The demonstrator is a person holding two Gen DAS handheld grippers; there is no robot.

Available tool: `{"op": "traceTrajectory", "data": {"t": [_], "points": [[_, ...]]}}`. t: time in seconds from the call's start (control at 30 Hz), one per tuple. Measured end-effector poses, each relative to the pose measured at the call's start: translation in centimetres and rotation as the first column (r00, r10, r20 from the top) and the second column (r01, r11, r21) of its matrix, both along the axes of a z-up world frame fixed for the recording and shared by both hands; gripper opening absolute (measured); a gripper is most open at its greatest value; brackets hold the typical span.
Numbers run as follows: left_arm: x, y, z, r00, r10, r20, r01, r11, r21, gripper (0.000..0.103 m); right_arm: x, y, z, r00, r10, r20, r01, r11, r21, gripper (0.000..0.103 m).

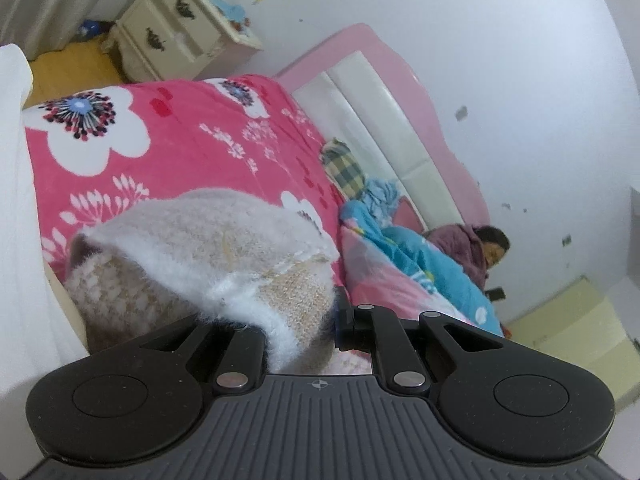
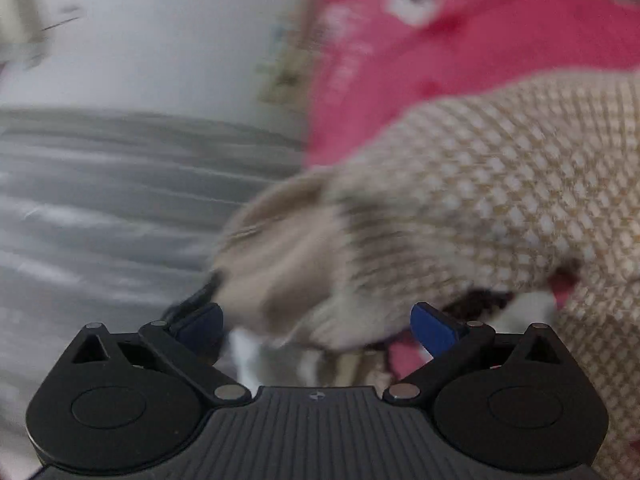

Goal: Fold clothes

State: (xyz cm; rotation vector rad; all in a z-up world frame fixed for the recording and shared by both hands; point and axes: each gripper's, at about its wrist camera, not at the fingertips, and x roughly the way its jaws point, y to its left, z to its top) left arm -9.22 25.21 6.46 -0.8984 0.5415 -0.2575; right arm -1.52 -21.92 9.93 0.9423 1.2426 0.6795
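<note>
In the left wrist view, the left gripper (image 1: pixel 316 330) has its jaws pressed nearly together on a fold of a beige knitted garment (image 1: pixel 208 264) with a fluffy white edge; the fabric bunches up over the left finger and hides most of it. The garment hangs just above a bed covered by a pink blanket (image 1: pixel 192 136) printed with large white flowers. Further back on the bed lie a checked cloth (image 1: pixel 346 168) and a blue and pink quilt (image 1: pixel 404 256), and a person (image 1: pixel 476 252) in a purple top rests beside the pink and white headboard (image 1: pixel 384 100). A cream bedside cabinet (image 1: pixel 180 28) stands on the wooden floor against the white wall. In the right wrist view, which is heavily blurred, the right gripper (image 2: pixel 316 324) has its jaws spread wide, blue pads (image 2: pixel 430 326) showing on both sides. The same beige garment (image 2: pixel 460 200), with its small white check pattern, lies ahead over the pink blanket (image 2: pixel 460 48); a blurred fold of it sits between the spread fingers, and neither pad presses on it. To the left are grey pleated fabric (image 2: pixel 120 208) and a pale wall.
</note>
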Motion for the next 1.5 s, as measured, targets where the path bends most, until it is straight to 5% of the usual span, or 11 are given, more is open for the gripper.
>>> {"op": "traceTrajectory", "data": {"t": [0.13,0.47,0.5,0.57,0.6,0.77,0.93,1.13,1.3,1.4,1.5], "points": [[-1.1,0.0,-0.4,0.999,-0.036,0.029,0.035,0.999,0.015,0.010,3.5,1.9,-3.2,0.979,-0.088,-0.186,0.089,0.996,-0.004,0.103],[-1.9,-0.1,-1.5,0.993,-0.104,0.051,0.103,0.994,0.023,0.010,5.3,2.0,-9.7,0.886,-0.289,-0.363,0.233,0.954,-0.191,0.102],[-1.9,0.0,-1.7,0.994,-0.101,0.048,0.100,0.995,0.018,0.010,5.2,2.4,-10.8,0.892,-0.285,-0.351,0.222,0.952,-0.209,0.095],[-1.6,0.2,-1.9,0.996,-0.087,0.038,0.086,0.996,0.014,0.010,4.4,2.5,-11.9,0.920,-0.257,-0.296,0.193,0.954,-0.228,0.058],[-1.5,0.3,-1.9,0.997,-0.077,0.031,0.076,0.997,0.016,0.010,3.7,2.3,-11.8,0.935,-0.236,-0.265,0.176,0.957,-0.231,0.024],[0.5,0.7,0.2,0.997,-0.034,0.065,0.032,0.999,0.040,0.010,0.4,0.5,-1.2,0.978,-0.150,0.144,0.168,0.978,-0.123,0.014],[8.6,1.3,4.7,0.993,0.028,0.117,-0.026,1.000,-0.017,0.010,4.4,-2.2,10.7,0.865,-0.225,0.448,0.263,0.964,-0.023,0.014],[20.6,0.2,14.5,0.973,0.169,0.157,-0.184,0.979,0.084,0.010,14.4,-2.8,22.4,0.650,-0.371,0.663,0.388,0.912,0.130,0.014],[22.4,1.0,28.1,0.881,0.262,0.394,-0.306,0.951,0.052,0.010,16.8,-3.3,34.8,0.411,-0.438,0.800,0.335,0.888,0.315,0.014],[19.8,1.2,32.4,0.825,0.261,0.501,-0.329,0.943,0.049,0.010,14.7,-3.0,39.7,0.270,-0.402,0.875,0.236,0.908,0.345,0.014],[16.2,1.1,31.8,0.817,0.220,0.532,-0.313,0.945,0.090,0.010,13.4,-3.3,38.0,0.270,-0.347,0.898,0.178,0.935,0.308,0.014]]}}
